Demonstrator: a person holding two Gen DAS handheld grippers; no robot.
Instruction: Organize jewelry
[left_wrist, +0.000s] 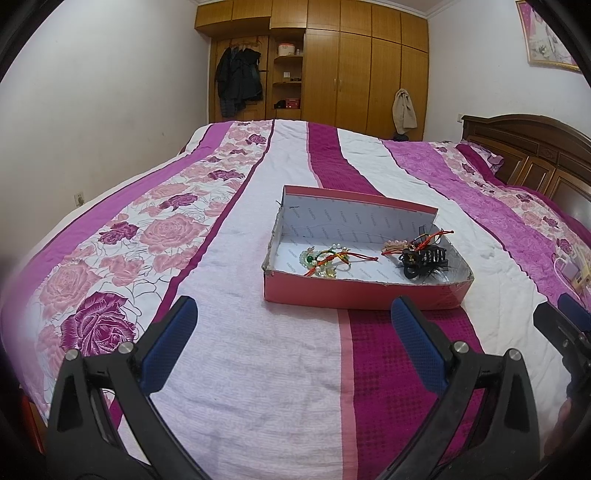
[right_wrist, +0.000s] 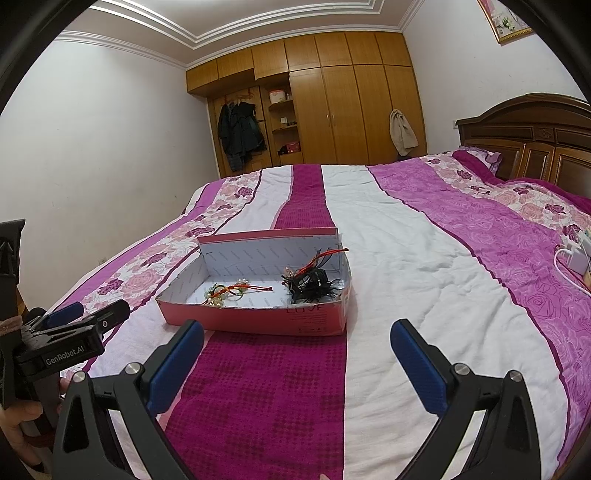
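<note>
At the far left of the right wrist view, the left gripper (right_wrist: 88, 314) juts in from the frame edge, a hand (right_wrist: 22, 417) below it. In its own view the left gripper (left_wrist: 291, 317) has its 2 blue-padded fingers (left_wrist: 173, 343) spread wide with nothing between them, low in the frame above the bed (left_wrist: 240, 369), which wears a cover striped in white, pink and magenta with rose prints.

In the middle of both views sits a shallow red box (left_wrist: 354, 291) with a white lining, resting on the bed cover just beyond the fingertips. In its left part lies a tangle of beaded bracelets (left_wrist: 328, 260) with red and yellow cords; in its right part a black hair clip (left_wrist: 424, 260) lies with more red cord draped over it.

The right gripper (right_wrist: 295, 341) likewise has its fingers (right_wrist: 417, 365) wide apart and empty. At the right edge a white charger (right_wrist: 576, 254) and cable lie on the cover, near the wooden headboard (right_wrist: 535, 140).
</note>
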